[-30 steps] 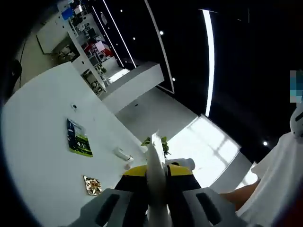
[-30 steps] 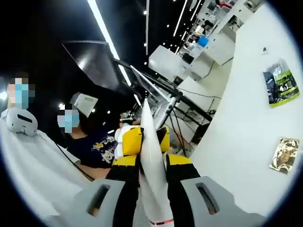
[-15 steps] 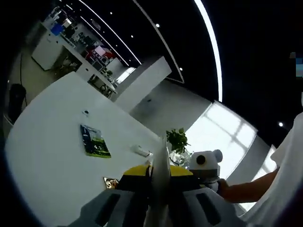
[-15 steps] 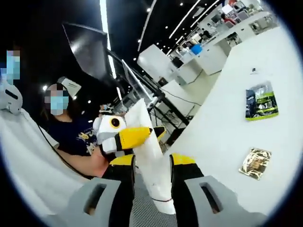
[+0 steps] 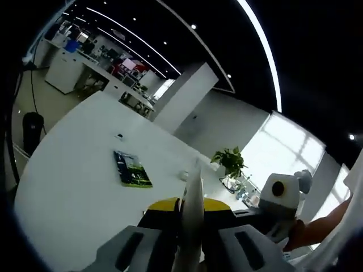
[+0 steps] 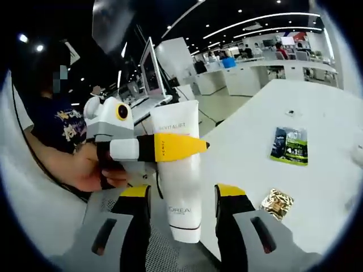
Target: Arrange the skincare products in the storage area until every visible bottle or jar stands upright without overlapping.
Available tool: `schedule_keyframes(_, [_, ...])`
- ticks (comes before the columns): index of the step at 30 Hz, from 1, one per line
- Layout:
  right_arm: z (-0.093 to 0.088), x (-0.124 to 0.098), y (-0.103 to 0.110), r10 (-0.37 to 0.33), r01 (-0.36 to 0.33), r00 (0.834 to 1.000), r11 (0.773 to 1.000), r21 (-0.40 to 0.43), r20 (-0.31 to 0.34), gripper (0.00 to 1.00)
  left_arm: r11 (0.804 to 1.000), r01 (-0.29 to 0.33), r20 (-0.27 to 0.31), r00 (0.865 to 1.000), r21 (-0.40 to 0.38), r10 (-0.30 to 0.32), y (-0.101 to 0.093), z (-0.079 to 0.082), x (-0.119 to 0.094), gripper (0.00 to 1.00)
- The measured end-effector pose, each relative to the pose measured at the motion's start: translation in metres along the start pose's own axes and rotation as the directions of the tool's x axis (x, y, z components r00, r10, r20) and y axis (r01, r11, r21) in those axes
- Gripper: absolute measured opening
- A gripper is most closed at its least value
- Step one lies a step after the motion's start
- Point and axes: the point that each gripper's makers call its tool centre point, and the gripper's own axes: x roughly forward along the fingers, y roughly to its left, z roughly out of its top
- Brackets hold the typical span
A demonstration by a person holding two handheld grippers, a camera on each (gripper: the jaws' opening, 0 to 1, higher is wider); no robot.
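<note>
Left gripper (image 6: 170,148) clamps the white tube (image 6: 180,170) edge-on; right gripper (image 6: 184,195) jaws spread wide. Risk: pinched tube slipping, dropping onto the table (image 6: 295,192).

Open-plan office: desk rows (image 6: 266,71), monitors (image 6: 150,62)

White tube (image 6: 182,170) printed "REVITALIFT" near its top, "L'OREAL" lower down

White tube (image 6: 180,170) — cap end hidden below the right tool (image 6: 182,224).
</note>
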Motion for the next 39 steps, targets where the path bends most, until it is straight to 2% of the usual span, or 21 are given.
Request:
schedule_keyframes(4, [0.002, 0.009, 0.003, -0.016, 0.017, 1.0, 1.0, 0.003, -0.014, 0.43, 1.0, 0.002, 0.016, 1.0, 0.001, -0.002, -0.002, 0.003, -0.001, 0.13])
schedule_keyframes(7, [-0.005, 0.015, 0.001, -0.046, 0.046, 0.997, 0.999, -0.007, -0.065, 0.34, 1.0, -0.001, 0.013, 1.0, 0.021, 0.0, -0.003, 0.002, 0.0, 0.13])
schedule_keyframes(9, [-0.003, 0.019, 0.002, -0.051, 0.052, 0.997, 0.999, 0.01, -0.057, 0.35, 0.999, -0.007, 0.005, 1.0, 0.034, 0.006, -0.004, 0.0, 0.001, 0.13])
schedule_keyframes(12, [-0.006, 0.02, -0.002, -0.089, 0.082, 0.992, 0.993, -0.079, -0.084, 0.32, 0.999, -0.021, 0.008, 1.0, 0.033, 0.021, -0.001, 0.0, 0.0, 0.14])
schedule_keyframes(13, [-0.007, 0.02, -0.004, -0.091, 0.083, 0.992, 0.993, -0.089, -0.085, 0.31, 1.0, -0.018, 0.01, 1.0, 0.021, 0.018, -0.001, 0.001, 0.0, 0.14])
schedule_keyframes(14, [-0.007, 0.02, -0.003, -0.075, 0.071, 0.993, 0.996, -0.051, -0.087, 0.31, 1.0, -0.018, 0.01, 1.0, 0.018, 0.018, -0.001, 0.001, 0.0, 0.14])
schedule_keyframes(18, [-0.005, 0.018, -0.001, -0.051, 0.046, 0.995, 0.997, -0.064, -0.08, 0.28, 1.0, -0.003, 0.025, 1.0, 0.01, 0.003, -0.004, 0.004, -0.001, 0.15])
schedule_keyframes(20, [-0.002, 0.015, 0.0, -0.043, 0.038, 0.997, 0.997, -0.07, -0.071, 0.27, 0.999, 0.029, 0.054, 0.998, -0.044, -0.027, -0.01, 0.01, -0.002, 0.16])
schedule_keyframes(22, [0.003, 0.013, 0.0, -0.049, 0.044, 0.998, 0.992, -0.115, -0.042, 0.26, 0.999, 0.047, 0.078, 0.996, -0.016, -0.046, -0.014, 0.013, -0.003, 0.16])
schedule_keyframes(24, [-0.001, 0.009, -0.003, -0.066, 0.059, 0.997, 0.991, -0.12, -0.051, 0.25, 0.995, 0.076, 0.121, 0.989, 0.059, -0.082, -0.022, 0.021, -0.004, 0.15])
schedule_keyframes(27, [-0.009, 0.004, -0.01, -0.082, 0.074, 0.995, 0.989, -0.125, -0.058, 0.25, 0.996, 0.07, 0.141, 0.987, 0.049, -0.076, -0.022, 0.026, -0.008, 0.15])
schedule_keyframes(29, [-0.011, -0.003, -0.018, -0.103, 0.096, 0.993, 0.988, -0.12, -0.052, 0.24, 0.997, 0.039, 0.132, 0.99, 0.065, -0.048, -0.018, 0.026, -0.007, 0.19])
schedule_keyframes(32, [-0.006, -0.012, -0.031, -0.142, 0.138, 0.989, 0.983, -0.124, -0.027, 0.24, 0.991, -0.009, 0.077, 0.997, 0.131, -0.001, -0.017, 0.021, -0.007, 0.31])
schedule_keyframes(33, [-0.001, -0.016, -0.037, -0.149, 0.147, 0.989, 0.985, -0.09, -0.009, 0.24, 0.987, -0.023, 0.076, 0.997, 0.16, 0.011, -0.017, 0.022, -0.008, 0.35])
schedule_keyframes(36, [0.01, -0.026, -0.056, -0.187, 0.188, 0.982, 0.98, -0.072, 0.023, 0.25, 0.967, -0.039, 0.068, 0.997, 0.251, 0.022, -0.02, 0.022, -0.012, 0.49])
schedule_keyframes(38, [0.022, -0.035, -0.07, -0.218, 0.222, 0.973, 0.974, -0.045, 0.068, 0.25, 0.946, -0.042, 0.03, 0.999, 0.323, 0.034, -0.02, 0.016, -0.014, 0.51])
schedule_keyframes(39, [0.026, -0.038, -0.074, -0.223, 0.226, 0.971, 0.974, -0.026, 0.08, 0.25, 0.92, -0.046, 0.005, 0.999, 0.389, 0.049, -0.017, 0.012, -0.016, 0.52])
